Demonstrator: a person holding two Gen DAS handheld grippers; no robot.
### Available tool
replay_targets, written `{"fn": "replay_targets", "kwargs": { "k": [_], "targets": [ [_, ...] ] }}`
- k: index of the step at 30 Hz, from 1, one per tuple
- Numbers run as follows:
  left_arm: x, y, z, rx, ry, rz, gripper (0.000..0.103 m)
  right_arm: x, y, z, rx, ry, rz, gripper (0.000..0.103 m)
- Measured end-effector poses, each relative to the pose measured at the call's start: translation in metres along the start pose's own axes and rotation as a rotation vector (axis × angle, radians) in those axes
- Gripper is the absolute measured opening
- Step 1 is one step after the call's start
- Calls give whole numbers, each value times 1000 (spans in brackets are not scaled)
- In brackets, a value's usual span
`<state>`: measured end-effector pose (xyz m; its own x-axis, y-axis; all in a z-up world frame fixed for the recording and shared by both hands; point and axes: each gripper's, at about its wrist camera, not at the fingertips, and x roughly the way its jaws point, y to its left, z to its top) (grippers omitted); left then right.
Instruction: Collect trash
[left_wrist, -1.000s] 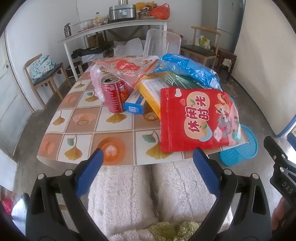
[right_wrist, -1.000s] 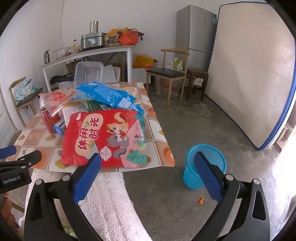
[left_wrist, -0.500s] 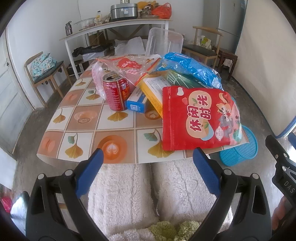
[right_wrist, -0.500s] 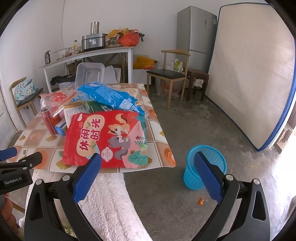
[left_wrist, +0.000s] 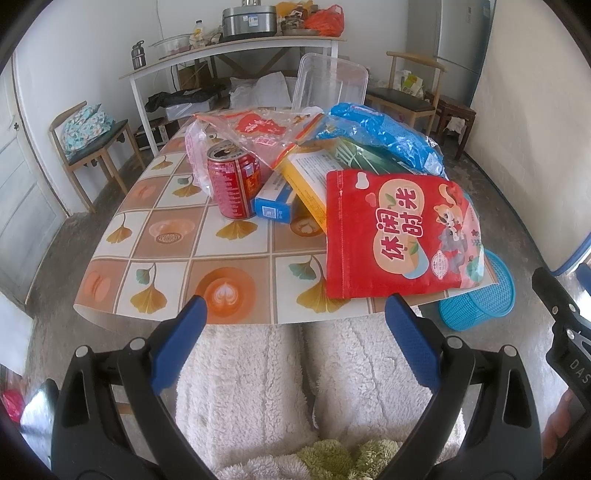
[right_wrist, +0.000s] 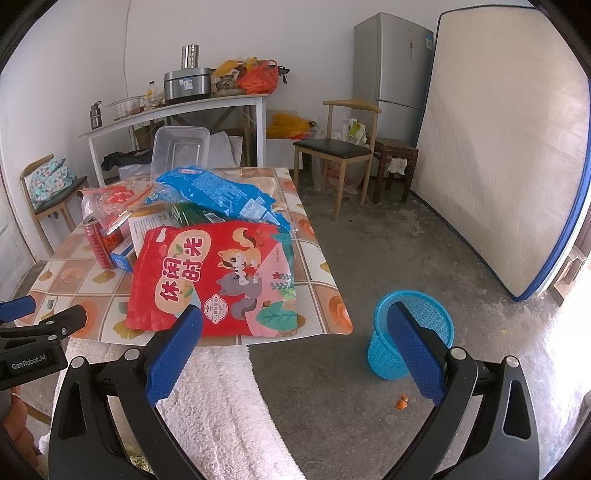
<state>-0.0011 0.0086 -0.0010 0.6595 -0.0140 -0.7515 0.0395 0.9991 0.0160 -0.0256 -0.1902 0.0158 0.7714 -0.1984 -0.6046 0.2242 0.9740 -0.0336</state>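
Left gripper (left_wrist: 293, 334) and right gripper (right_wrist: 295, 338) both spread wide, empty. Red snack bag (right_wrist: 218, 280) at right gripper's 11 o'clock (table edge); blue basket (right_wrist: 410, 334) at 2 o'clock.

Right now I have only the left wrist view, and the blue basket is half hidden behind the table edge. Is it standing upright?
Observer: Yes. In the right wrist view the blue basket stands upright on the floor, apart from the table, its mouth facing up.
Operator: Is there any trash on the floor that I can't see?
Observer: A small orange scrap lies on the floor beside the basket, on the camera's side.
Operator: And the right gripper? I see only its tip.
Observer: The right gripper is open, with nothing between its fingers.
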Motion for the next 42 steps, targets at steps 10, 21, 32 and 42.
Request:
{"fn": "replay_targets", "kwargs": {
  "k": [10, 21, 32, 42],
  "targets": [
    [0, 0, 0, -1, 1, 1, 93, 1, 1, 0, 1, -1, 1, 97],
    [0, 2, -1, -2, 3, 2, 93, 1, 0, 0, 2, -1, 3, 97],
    [0, 1, -1, -1, 5, 1, 93, 2, 0, 0, 4, -1, 5, 97],
    [9, 7, -9, -7, 13, 3, 93, 5, 1, -1, 6, 5, 9, 97]
  ]
}}
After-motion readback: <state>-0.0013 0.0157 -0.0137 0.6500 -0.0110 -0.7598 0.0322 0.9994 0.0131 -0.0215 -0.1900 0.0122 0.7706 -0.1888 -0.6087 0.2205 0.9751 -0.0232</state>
